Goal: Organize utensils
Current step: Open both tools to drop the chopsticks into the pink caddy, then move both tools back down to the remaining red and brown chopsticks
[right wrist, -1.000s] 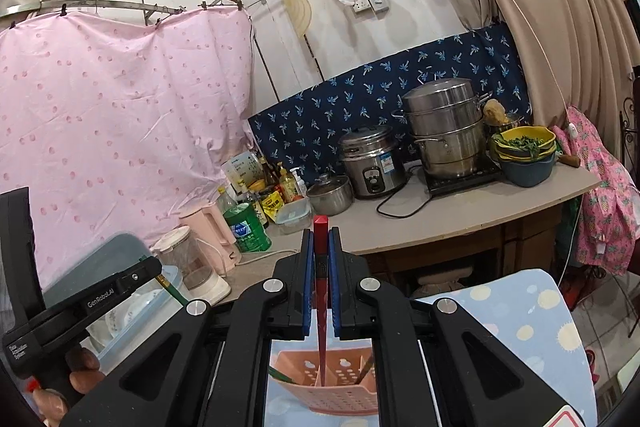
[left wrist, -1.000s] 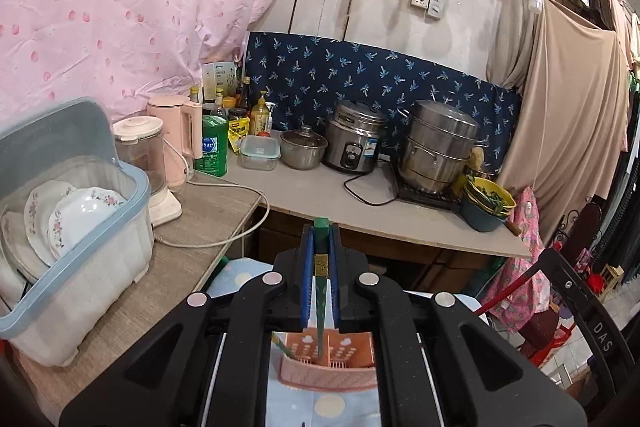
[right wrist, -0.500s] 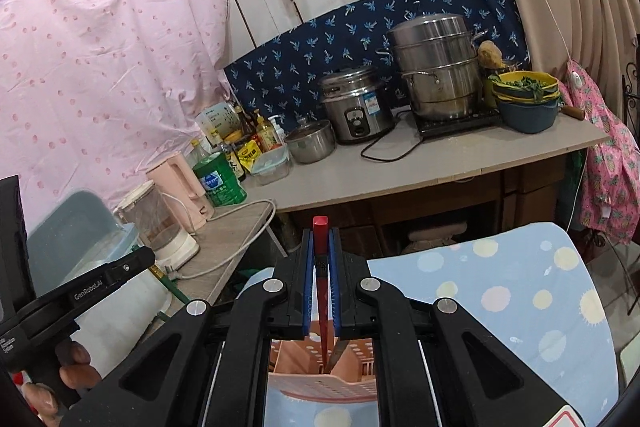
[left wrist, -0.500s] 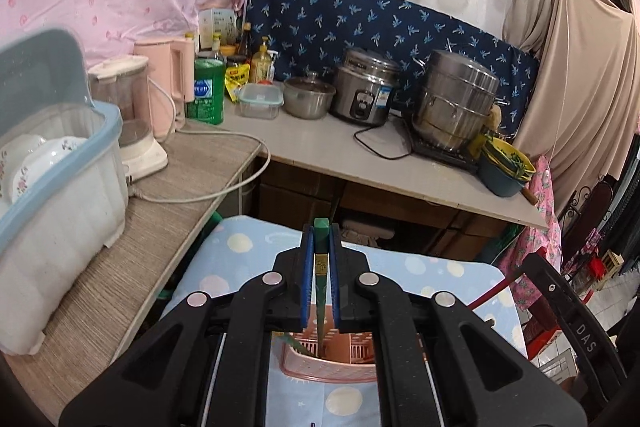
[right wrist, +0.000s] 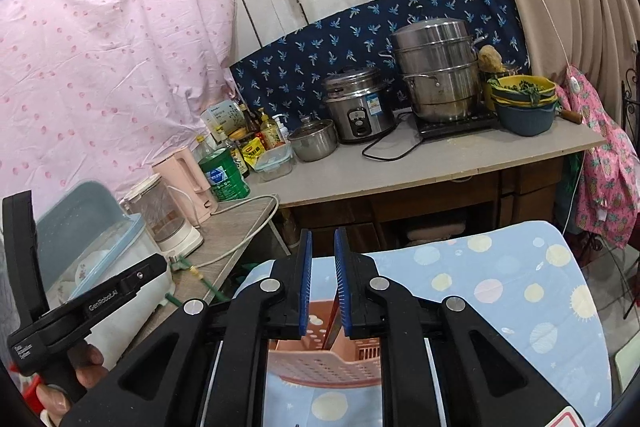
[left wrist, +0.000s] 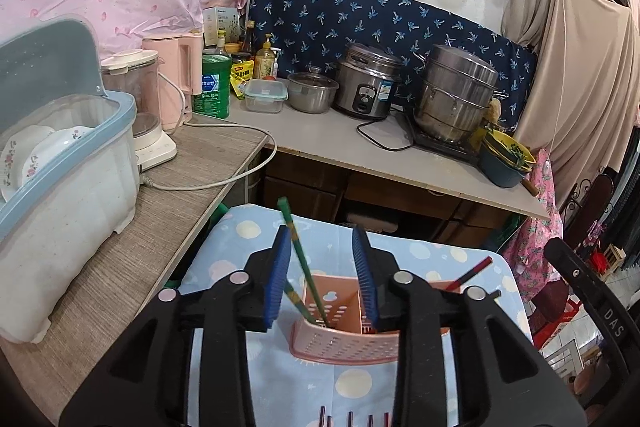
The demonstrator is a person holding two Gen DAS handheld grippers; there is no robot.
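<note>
A pink perforated utensil basket [left wrist: 340,339] stands on the blue dotted tablecloth [left wrist: 248,231]. My left gripper [left wrist: 322,247] is open above it; a green chopstick [left wrist: 298,247] leans free in the basket between the jaws, with a second green one beside it. A red chopstick [left wrist: 472,271] leans out of the basket to the right. In the right wrist view my right gripper [right wrist: 320,251] is open above the same basket [right wrist: 320,363], and a dark red chopstick [right wrist: 332,323] stands in it below the jaws.
A blue-rimmed dish box with plates [left wrist: 60,163] sits on the wooden counter [left wrist: 168,195] at left, with a blender, kettle and loose cable. A back counter holds a rice cooker [left wrist: 366,87], steamer pot [left wrist: 456,95] and bowls. Utensil tips show at the table's near edge [left wrist: 352,421].
Both grippers have opened and let go of their chopsticks, which now stand leaning in the pink basket. Both cameras have tilted further down toward the table.
</note>
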